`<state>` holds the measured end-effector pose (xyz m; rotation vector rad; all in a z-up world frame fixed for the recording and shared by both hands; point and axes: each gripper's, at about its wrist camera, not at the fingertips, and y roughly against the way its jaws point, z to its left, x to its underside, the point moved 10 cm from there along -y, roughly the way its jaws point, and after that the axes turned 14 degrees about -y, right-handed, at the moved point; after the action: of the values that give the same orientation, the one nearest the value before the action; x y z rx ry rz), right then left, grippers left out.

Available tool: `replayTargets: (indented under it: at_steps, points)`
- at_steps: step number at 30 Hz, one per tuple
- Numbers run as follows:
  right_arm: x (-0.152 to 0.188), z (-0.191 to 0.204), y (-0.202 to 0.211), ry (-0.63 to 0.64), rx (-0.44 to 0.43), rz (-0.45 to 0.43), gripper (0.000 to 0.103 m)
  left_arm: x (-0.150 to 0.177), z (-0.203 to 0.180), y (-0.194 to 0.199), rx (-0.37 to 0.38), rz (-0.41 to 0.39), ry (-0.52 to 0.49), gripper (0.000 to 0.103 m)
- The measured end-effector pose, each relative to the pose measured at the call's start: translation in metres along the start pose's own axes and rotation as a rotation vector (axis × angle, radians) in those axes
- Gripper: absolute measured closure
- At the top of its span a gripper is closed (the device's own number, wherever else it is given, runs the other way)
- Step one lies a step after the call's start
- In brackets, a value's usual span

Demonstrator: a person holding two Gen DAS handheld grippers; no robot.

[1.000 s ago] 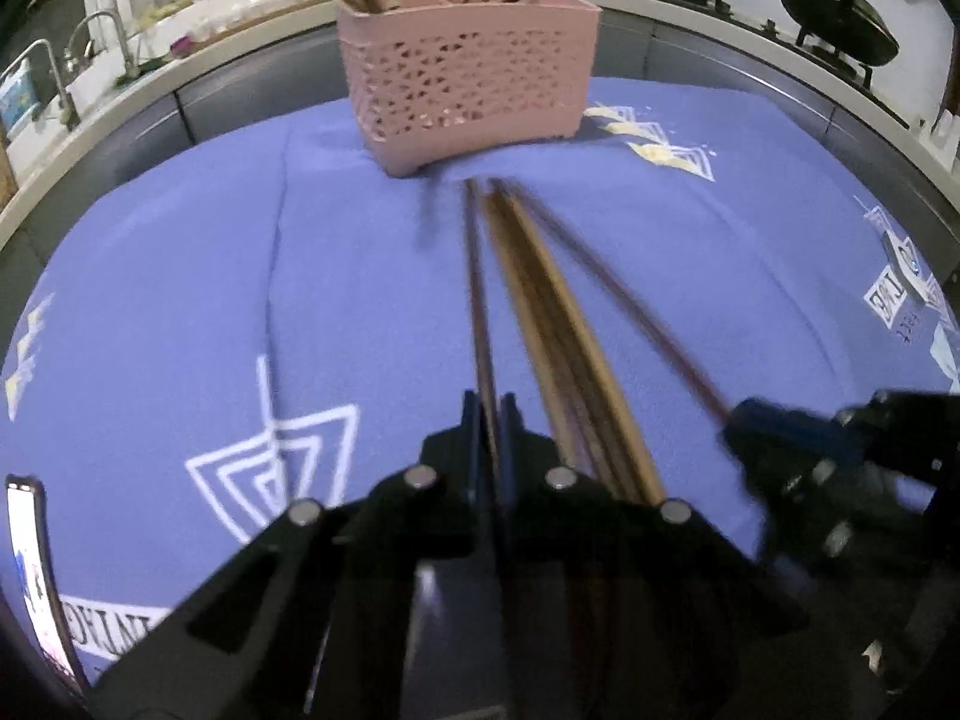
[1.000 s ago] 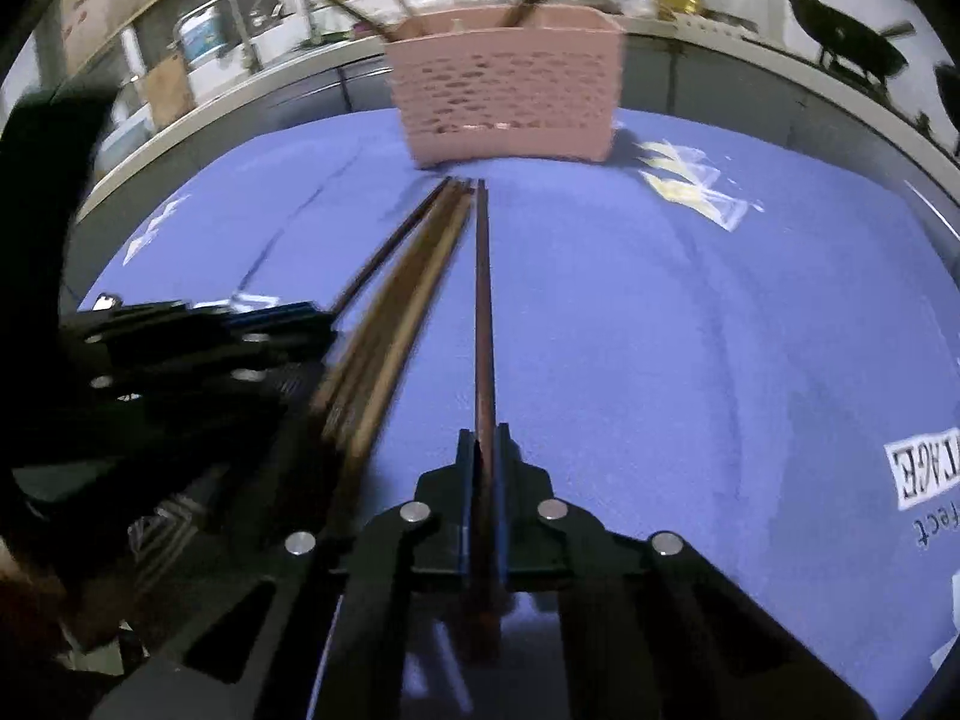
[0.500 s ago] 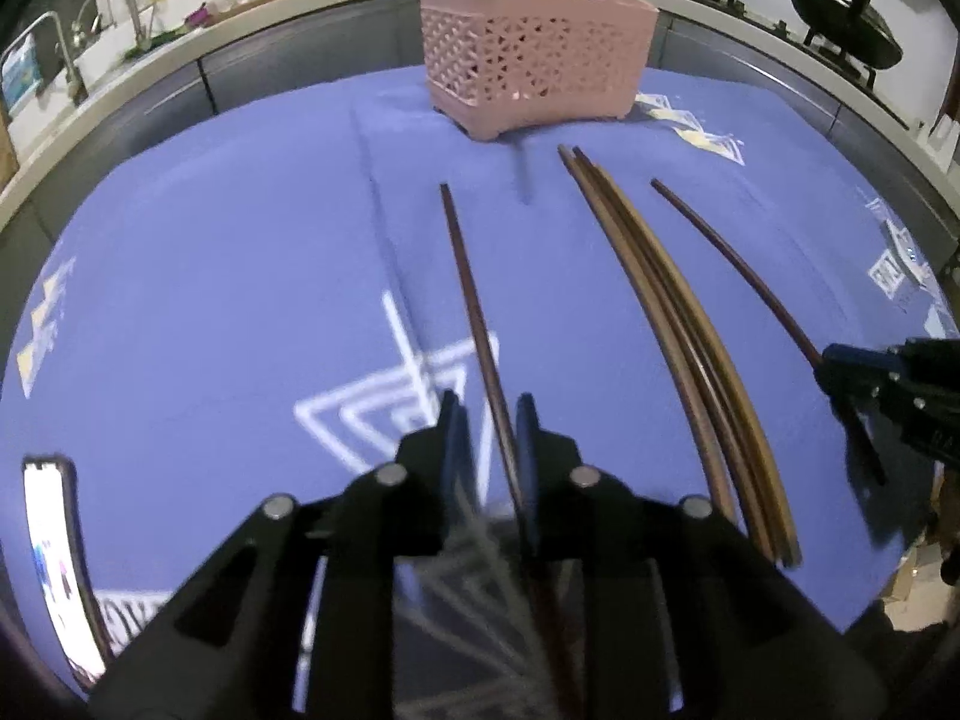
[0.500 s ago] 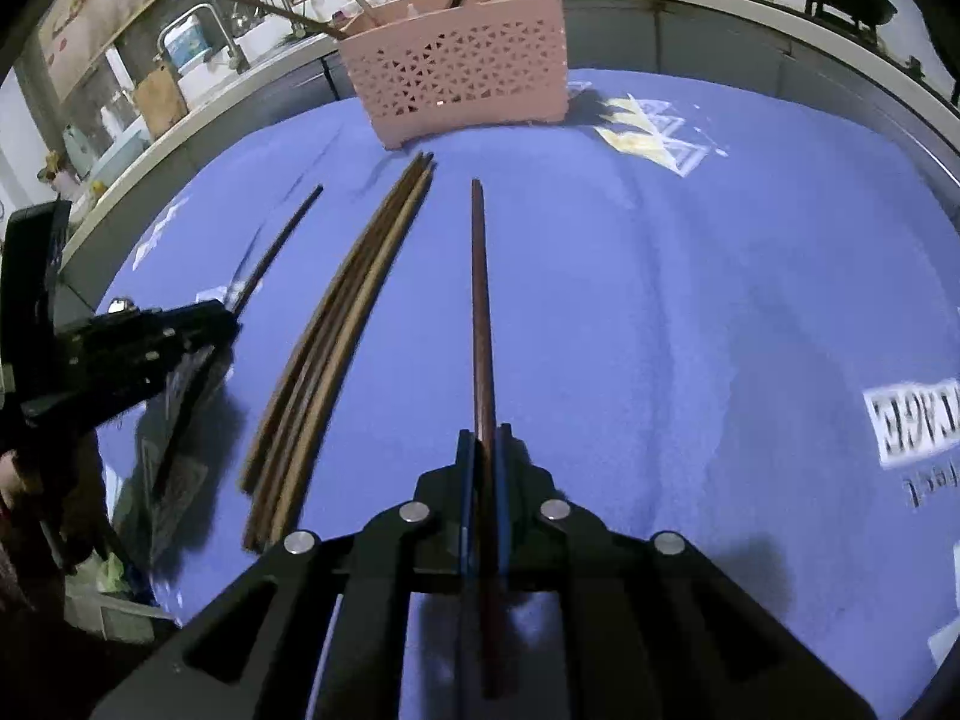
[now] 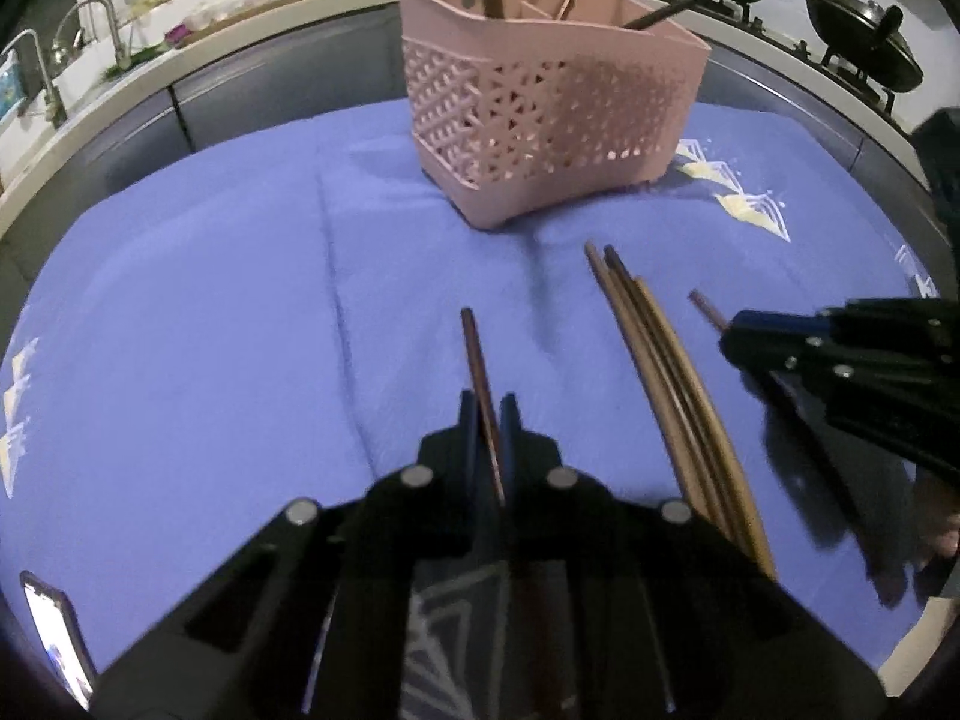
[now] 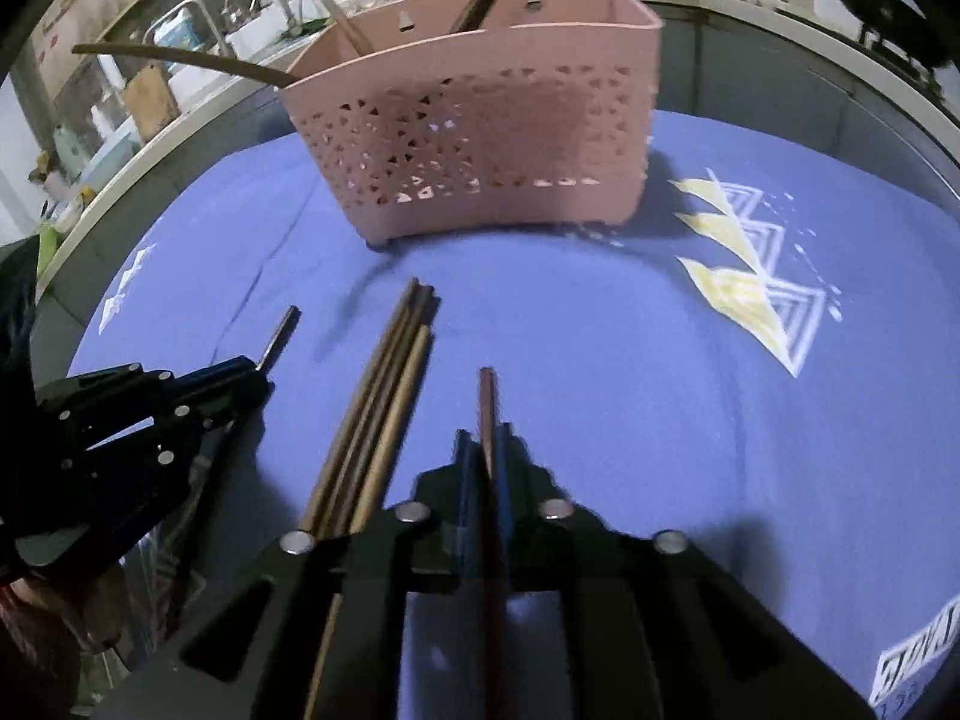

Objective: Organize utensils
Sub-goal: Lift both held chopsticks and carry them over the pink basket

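From the left wrist we look down on a blue cloth point(image 5: 198, 360) printed with white and yellow triangles, spread over a table. Our left gripper point(image 5: 489, 414) has its jaws pinched tight on a dark chopstick point(image 5: 474, 348), tip pointing toward the pink utensil basket point(image 5: 558, 114) at the cloth's far side. A loose bundle of brown chopsticks point(image 5: 666, 372) lies on the cloth just to the right. Beyond, we see a counter with a faucet point(image 5: 36, 66) on the left and dark woks point(image 5: 864, 54) on the right

From the right wrist, our right gripper point(image 6: 483, 450) is likewise clamped on its own reddish chopstick point(image 6: 487, 402). The bundle point(image 6: 384, 396) lies to its left, the basket point(image 6: 480, 138) ahead holding several utensils. A phone point(image 5: 57, 636) lies on the cloth's near left corner in the left view
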<state>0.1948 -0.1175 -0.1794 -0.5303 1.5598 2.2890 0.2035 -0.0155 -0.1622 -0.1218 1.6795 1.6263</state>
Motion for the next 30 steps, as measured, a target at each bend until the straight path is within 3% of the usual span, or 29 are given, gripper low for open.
replayTargets:
  at_steps: [3, 8, 14, 17, 19, 22, 26, 30]
  points:
    - [-0.007, 0.009, 0.017, -0.007, -0.055, -0.043, 0.098, -0.009, 0.005, 0.018, 0.038, -0.05, 0.035, 0.097]
    - [-0.033, 0.025, 0.101, 0.002, -0.177, -0.295, 0.098, -0.04, 0.026, 0.1, 0.04, -0.267, 0.076, 0.097]
    - [-0.054, 0.03, 0.17, -0.003, -0.24, -0.529, 0.098, -0.06, 0.042, 0.177, -0.003, -0.441, 0.089, 0.098]
    - [-0.057, 0.028, 0.177, 0.003, -0.224, -0.575, 0.098, -0.065, 0.047, 0.193, -0.018, -0.48, 0.098, 0.098]
    - [-0.058, 0.028, 0.175, 0.012, -0.197, -0.591, 0.098, -0.065, 0.05, 0.189, -0.035, -0.462, 0.096, 0.098]
    - [-0.067, 0.031, 0.175, 0.009, -0.208, -0.563, 0.098, -0.068, 0.058, 0.187, -0.032, -0.45, 0.108, 0.098]
    - [-0.083, 0.047, 0.198, 0.038, -0.24, -0.589, 0.098, -0.092, 0.077, 0.221, -0.053, -0.529, 0.115, 0.098]
    - [-0.123, 0.066, 0.229, 0.066, -0.265, -0.66, 0.098, -0.129, 0.099, 0.268, -0.1, -0.628, 0.121, 0.098]
